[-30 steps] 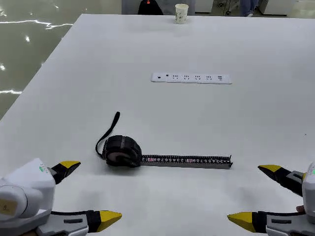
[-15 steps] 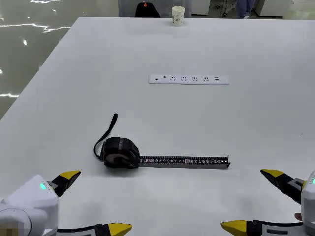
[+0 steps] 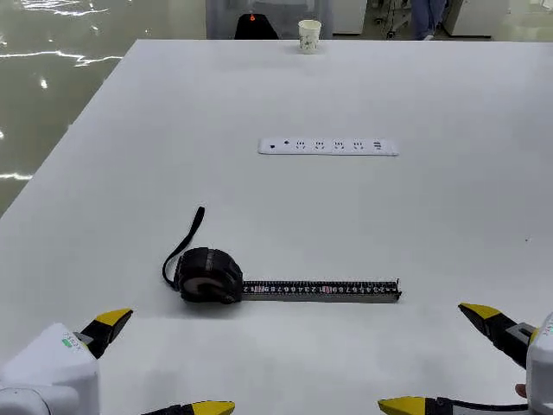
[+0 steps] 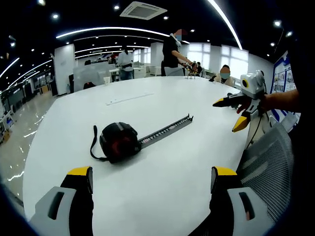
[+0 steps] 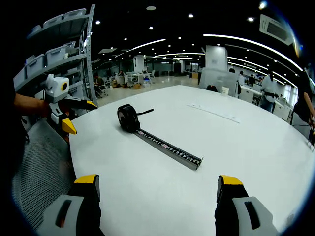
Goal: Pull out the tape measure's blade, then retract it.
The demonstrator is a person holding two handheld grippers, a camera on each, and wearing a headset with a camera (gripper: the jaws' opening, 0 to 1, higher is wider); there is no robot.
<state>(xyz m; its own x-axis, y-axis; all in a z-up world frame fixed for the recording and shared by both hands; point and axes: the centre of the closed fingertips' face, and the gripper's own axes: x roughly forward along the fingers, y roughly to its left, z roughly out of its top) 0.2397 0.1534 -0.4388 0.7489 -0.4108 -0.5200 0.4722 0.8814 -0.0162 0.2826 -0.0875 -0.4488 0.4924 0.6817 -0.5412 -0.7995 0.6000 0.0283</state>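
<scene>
A black round tape measure case (image 3: 207,275) lies on the white table (image 3: 449,207), its dark numbered blade (image 3: 320,288) drawn out flat along the table toward 3 o'clock. A black wrist strap (image 3: 183,246) loops off the case toward 11 o'clock. A white power strip (image 3: 328,147) lies well apart at about 1 o'clock from the case, and a white paper cup (image 3: 308,36) stands at the far edge at 12 o'clock. Bare table lies between the tape and both tools.

The left gripper (image 3: 162,363), at 7 o'clock of the case, has its yellow-tipped jaws spread wide with nothing between them. The right gripper (image 3: 441,358), at 5 o'clock of the blade's end, is likewise spread and empty.

Both grippers' bodies are cut off by the lower edge of the head view. The blade's figures are too small to read, and its end hook is hard to make out.
</scene>
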